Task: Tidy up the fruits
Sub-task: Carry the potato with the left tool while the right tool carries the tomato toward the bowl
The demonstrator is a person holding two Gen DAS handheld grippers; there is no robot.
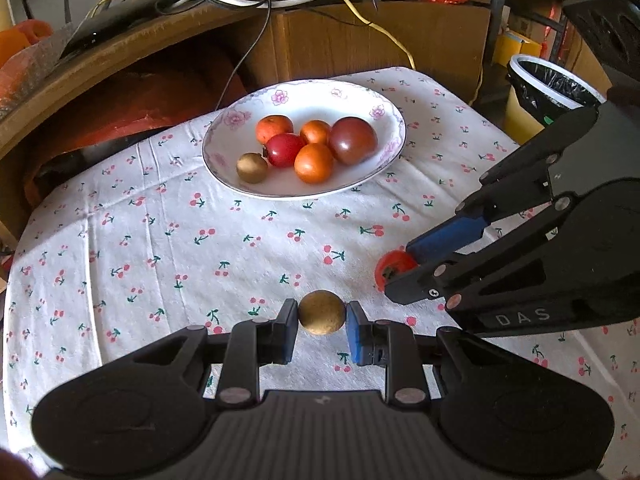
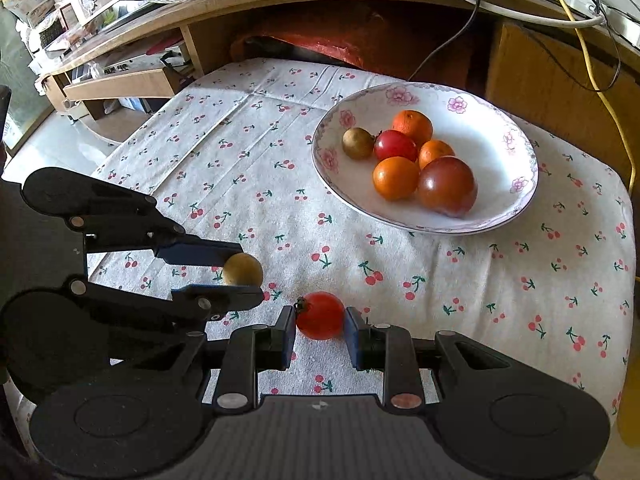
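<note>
I am clamping the left gripper (image 1: 322,314) on the brown fruit (image 1: 322,312) and the right gripper (image 2: 320,316) on the red tomato (image 2: 320,315), both low centre of frame, and I judge a level, gentle carry to the plate (image 1: 240,184) upper centre is best.
</note>
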